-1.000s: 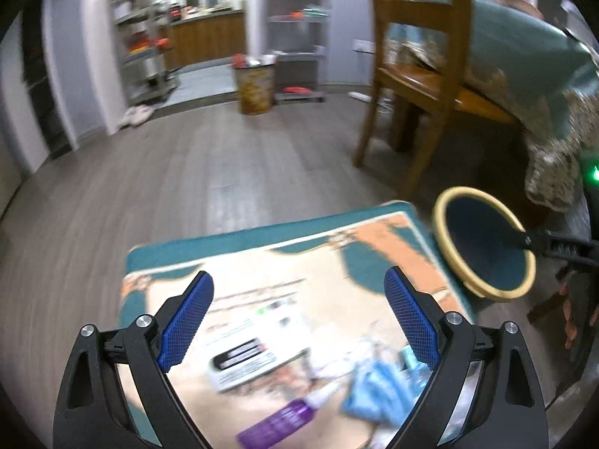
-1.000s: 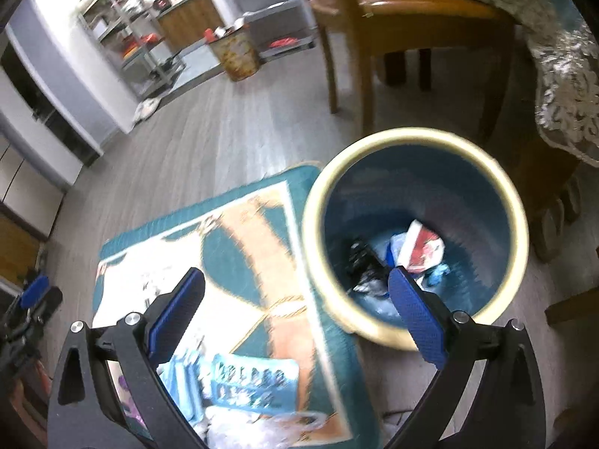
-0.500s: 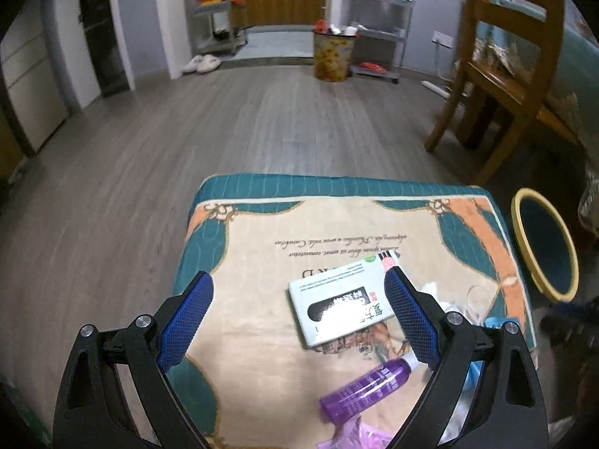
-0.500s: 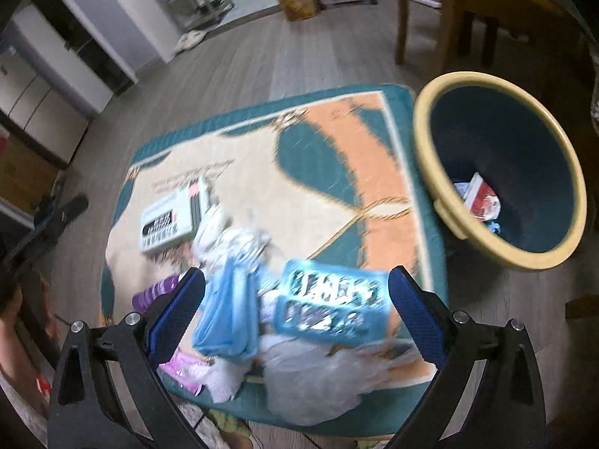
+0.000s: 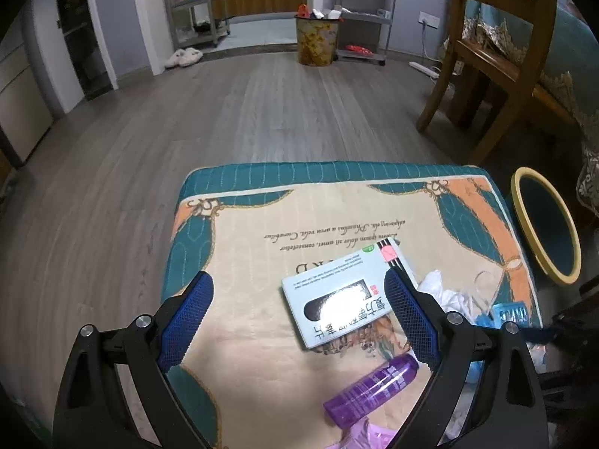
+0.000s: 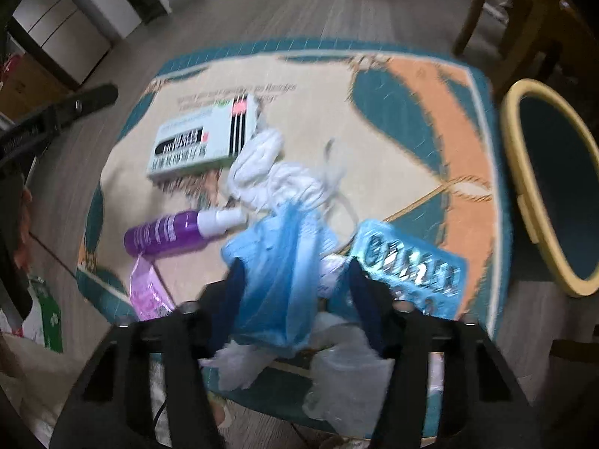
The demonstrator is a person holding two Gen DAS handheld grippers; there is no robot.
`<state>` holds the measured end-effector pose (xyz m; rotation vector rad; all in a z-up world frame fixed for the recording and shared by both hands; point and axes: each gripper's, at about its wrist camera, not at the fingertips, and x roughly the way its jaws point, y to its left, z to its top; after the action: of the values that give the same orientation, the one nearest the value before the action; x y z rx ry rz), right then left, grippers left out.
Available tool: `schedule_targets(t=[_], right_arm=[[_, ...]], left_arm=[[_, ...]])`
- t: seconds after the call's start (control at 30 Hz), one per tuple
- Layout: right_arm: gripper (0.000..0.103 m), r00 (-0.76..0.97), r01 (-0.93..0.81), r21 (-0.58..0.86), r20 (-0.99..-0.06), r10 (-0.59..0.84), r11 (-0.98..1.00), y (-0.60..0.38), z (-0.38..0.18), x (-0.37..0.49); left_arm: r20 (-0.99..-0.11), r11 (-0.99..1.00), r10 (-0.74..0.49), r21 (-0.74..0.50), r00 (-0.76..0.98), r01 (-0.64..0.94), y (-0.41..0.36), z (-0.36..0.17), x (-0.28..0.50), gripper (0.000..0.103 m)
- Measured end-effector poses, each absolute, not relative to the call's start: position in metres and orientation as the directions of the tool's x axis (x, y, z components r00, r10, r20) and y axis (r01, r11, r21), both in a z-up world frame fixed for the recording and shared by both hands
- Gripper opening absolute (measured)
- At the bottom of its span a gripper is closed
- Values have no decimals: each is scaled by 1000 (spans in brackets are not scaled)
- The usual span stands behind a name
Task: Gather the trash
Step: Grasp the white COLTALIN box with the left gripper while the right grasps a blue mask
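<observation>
A wooden chair (image 5: pixel 486 56) stands beyond the mat (image 5: pixel 262 224), and a patterned bin (image 5: pixel 317 39) sits far back near the metal shelves. On the mat the trash lies crowded together: a white medicine box (image 6: pixel 202 138), a purple spray bottle (image 6: pixel 168 234) beside it, crumpled white tissue (image 6: pixel 269 172), a blue blister pack (image 6: pixel 408 262) and a pink wrapper (image 6: pixel 148 292). The yellow-rimmed bin (image 6: pixel 524 194) stands just off the mat's right edge; its dark blue inside shows nothing I can make out. My left gripper (image 5: pixel 299 321) hangs wide open over the mat, touching nothing, the box between and beyond its fingers. My right gripper (image 6: pixel 295 284) has just been closing, its jaws now narrowed around a blue face mask (image 6: pixel 280 262); blur hides whether the pads press it.
</observation>
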<state>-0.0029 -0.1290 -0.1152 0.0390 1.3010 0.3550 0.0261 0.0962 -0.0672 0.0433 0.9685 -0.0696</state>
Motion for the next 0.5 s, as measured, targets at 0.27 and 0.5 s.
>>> schedule_targets(t=[0.27, 0.5], right_arm=[[10, 288, -226, 263, -902, 323, 938, -138, -88, 16], [10, 373, -189, 315, -853, 365, 930, -167, -57, 38]], left_arm=[[-847, 978, -93, 20, 523, 206, 84, -85, 38, 92], [-880, 919, -116, 81, 460, 386, 55, -116, 43, 92]])
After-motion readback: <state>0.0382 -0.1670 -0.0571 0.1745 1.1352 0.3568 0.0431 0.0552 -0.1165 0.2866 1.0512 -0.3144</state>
